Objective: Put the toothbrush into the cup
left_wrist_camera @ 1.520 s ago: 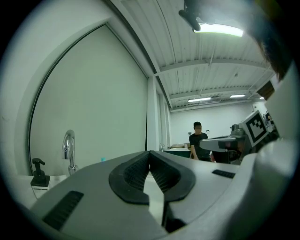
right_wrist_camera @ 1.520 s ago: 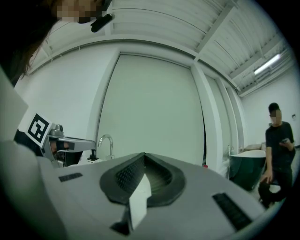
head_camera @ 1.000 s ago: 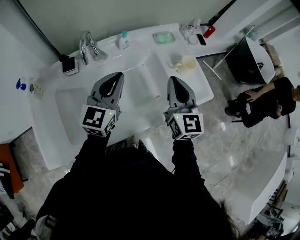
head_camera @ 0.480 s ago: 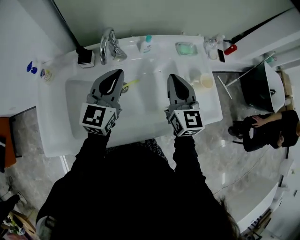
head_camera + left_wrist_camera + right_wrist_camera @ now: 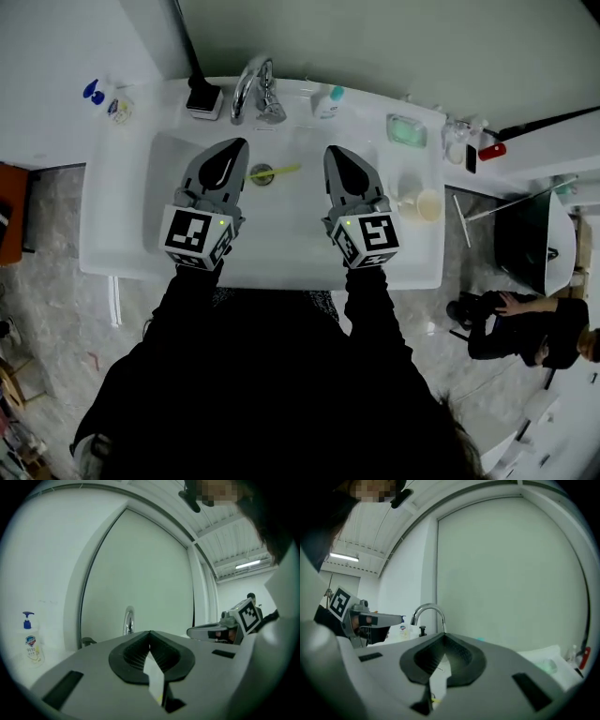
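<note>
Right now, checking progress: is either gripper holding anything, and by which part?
Nothing held: left gripper and right gripper are shut, empty; the toothbrush lies in the sink.

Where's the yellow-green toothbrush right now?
In the head view, the yellow-green toothbrush lies in the white sink basin at the round drain, below the chrome tap, between the left gripper and right gripper.

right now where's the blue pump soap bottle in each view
Head view: soap bottle upper left, beyond the left end of the sink.
Left gripper view: soap bottle at the far left.
Right gripper view: soap bottle small, centre left, just left of the faucet.
Shared landmark: the faucet, in all three views.
</note>
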A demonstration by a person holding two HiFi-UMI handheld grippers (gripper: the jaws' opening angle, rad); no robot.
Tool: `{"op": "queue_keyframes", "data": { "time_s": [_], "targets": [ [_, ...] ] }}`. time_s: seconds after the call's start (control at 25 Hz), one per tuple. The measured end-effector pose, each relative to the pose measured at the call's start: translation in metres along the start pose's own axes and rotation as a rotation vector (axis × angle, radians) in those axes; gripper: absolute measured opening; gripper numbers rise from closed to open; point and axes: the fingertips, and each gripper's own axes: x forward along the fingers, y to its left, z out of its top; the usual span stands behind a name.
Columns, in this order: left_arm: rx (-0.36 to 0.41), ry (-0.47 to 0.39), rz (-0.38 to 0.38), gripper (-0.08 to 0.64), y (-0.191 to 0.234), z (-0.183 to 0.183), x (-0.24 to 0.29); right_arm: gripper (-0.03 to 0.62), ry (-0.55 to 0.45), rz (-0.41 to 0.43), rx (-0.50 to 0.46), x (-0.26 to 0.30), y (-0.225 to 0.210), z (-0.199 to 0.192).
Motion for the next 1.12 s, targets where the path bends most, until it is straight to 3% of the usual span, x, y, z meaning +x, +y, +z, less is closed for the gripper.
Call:
{"op": "queue_keyframes", "data": {
  "time_s": [0.48,0.64,0.8,1.0,1.12],
  "targets": [
    [-0.026,0.025,0.166,0.009,-0.008,-0.012,-0.003,0.004,0.097,0.254,-0.042,0.034,0.003,-0.027],
    [-0.037,0.026,0.206,0.009,-0.006,-0.016,-0.007,0.005,0.195,0.410,-0.071,0.042,0.019,-0.051],
    [-0.048,0.038,0.253,0.009,0.000,-0.023,-0.014,0.018,0.304,0.522,-0.160,0.050,0.031,-0.080],
    [-0.058,0.052,0.305,0.009,0.008,-0.030,-0.027,0.104,0.441,0.652,-0.256,0.053,0.040,-0.121],
    [-0.065,0.062,0.328,0.009,0.012,-0.034,-0.035,0.120,0.498,0.721,-0.333,0.055,0.048,-0.141]
  ]
}}
